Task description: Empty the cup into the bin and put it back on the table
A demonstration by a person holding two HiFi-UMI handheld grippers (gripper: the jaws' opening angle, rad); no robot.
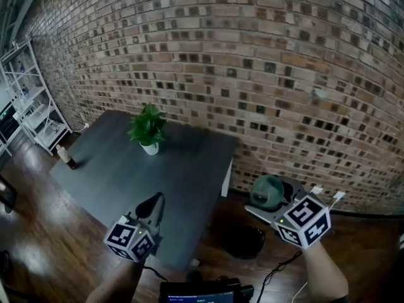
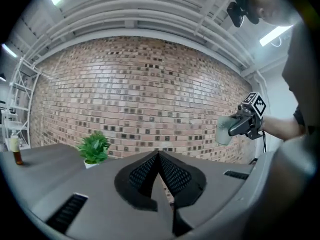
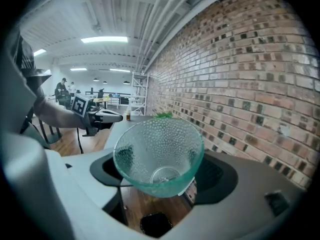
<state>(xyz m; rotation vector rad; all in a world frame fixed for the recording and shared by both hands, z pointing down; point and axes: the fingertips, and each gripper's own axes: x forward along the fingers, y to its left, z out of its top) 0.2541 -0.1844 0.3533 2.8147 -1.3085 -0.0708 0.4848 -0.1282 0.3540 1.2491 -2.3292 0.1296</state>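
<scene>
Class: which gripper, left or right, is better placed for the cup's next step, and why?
Right. The right gripper grips the cup with the bin below it; the left gripper is shut and empty over the table.

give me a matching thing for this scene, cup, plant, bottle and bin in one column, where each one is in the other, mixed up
Things:
1. cup
2. plant
3. bottle
4. bin

Places:
a. on the floor beside the table
b. at the table's left corner in the head view
c. held in the right gripper, off the table
d. on the table, towards the brick wall

Pairs: 1-c, 2-d, 3-b, 4-a
</scene>
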